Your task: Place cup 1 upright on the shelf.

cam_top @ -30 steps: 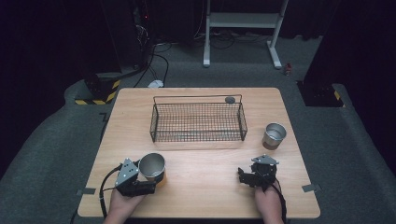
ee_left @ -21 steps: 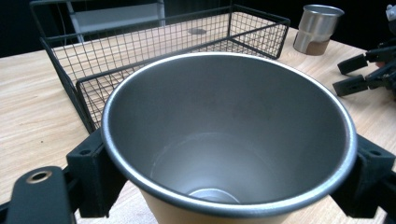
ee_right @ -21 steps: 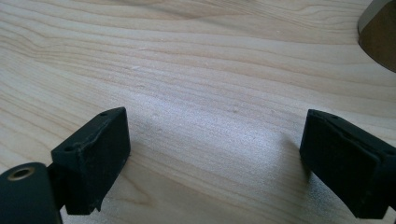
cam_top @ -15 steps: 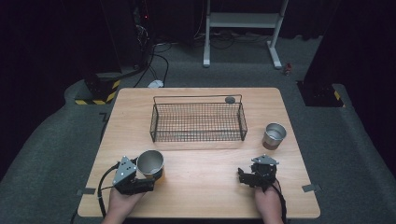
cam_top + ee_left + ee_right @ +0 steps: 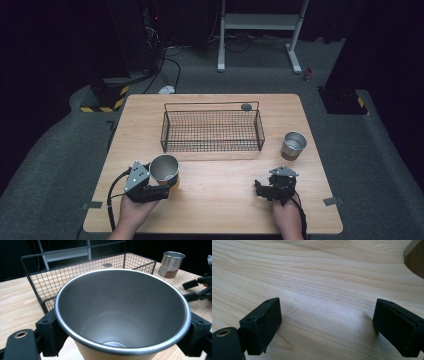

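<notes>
Black left gripper [image 5: 159, 189], grey triangular plate, trailing black cable.

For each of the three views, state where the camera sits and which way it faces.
High view: above the person's side, facing forward and down on the table; both forearms, left gripper, right gripper.
Left gripper view: rides that gripper, facing the held cup, wire basket, second cup; its jaws flank the cup.
Right gripper view: looks along open jaws at bare tabletop.
Shared: high and left gripper views both show both cups and basket.
</notes>
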The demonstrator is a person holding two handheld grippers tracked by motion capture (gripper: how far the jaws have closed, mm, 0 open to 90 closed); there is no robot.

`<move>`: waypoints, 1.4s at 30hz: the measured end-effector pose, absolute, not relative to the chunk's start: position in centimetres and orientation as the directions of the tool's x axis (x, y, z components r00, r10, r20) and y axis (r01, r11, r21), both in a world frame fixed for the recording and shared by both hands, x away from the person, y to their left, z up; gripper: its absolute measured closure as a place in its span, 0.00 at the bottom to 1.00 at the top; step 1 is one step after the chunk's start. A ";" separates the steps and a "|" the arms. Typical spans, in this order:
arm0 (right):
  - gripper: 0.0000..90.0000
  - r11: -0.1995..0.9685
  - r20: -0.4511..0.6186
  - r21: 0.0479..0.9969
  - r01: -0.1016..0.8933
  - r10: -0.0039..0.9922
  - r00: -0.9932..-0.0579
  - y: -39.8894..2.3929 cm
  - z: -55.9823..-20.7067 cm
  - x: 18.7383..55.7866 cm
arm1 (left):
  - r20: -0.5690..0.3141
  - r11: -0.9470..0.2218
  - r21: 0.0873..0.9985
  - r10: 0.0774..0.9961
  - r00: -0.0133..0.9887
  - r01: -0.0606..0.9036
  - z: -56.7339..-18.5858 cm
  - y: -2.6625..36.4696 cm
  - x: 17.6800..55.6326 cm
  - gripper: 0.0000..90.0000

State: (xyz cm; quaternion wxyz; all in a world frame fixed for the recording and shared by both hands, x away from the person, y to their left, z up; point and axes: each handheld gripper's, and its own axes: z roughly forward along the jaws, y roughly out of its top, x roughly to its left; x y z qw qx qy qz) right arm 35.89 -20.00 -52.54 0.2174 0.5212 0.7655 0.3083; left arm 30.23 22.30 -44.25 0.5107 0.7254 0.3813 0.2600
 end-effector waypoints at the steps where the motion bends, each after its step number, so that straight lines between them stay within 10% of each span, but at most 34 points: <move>1: 0.09 0.267 -0.012 0.699 0.664 0.932 -0.362 -20.0 -52.5 35.9 | -0.011 -0.184 0.941 0.822 0.569 0.284 -43.8 22.2 30.5 0.15; 42: 0.09 0.268 -0.010 0.698 0.664 0.931 -0.366 -20.0 -52.5 35.8 | -0.036 -0.140 0.950 0.838 0.544 0.278 -40.5 20.1 35.9 0.15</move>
